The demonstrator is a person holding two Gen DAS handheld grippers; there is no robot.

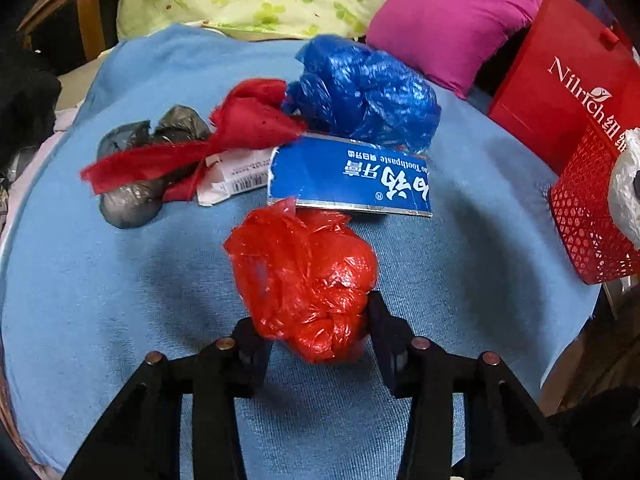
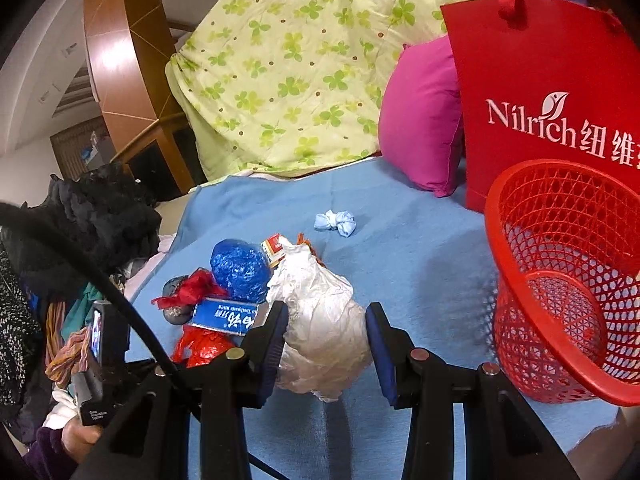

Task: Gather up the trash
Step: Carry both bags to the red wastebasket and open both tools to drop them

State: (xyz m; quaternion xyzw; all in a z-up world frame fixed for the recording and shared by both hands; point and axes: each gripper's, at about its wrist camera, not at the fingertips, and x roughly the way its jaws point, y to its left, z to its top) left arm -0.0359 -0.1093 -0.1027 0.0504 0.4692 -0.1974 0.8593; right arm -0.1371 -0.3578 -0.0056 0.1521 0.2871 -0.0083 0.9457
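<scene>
Barely begun: we see the red mesh basket (image 2: 560, 280) empty while trash litters the blue blanket (image 2: 400, 240).

Our right gripper (image 2: 328, 344) clamps a crinkled white plastic bag (image 2: 320, 320) near the basket; our left gripper (image 1: 316, 332) stands narrow around a glossy red plastic bag (image 1: 304, 280), pads touching its sides; left lying are a knotted blue bag (image 1: 360, 92), flattened toothpaste box (image 1: 348, 176), frayed red cloth strip (image 1: 208, 140), grey bags (image 1: 128, 200), pale blue wad (image 2: 336, 222).
</scene>
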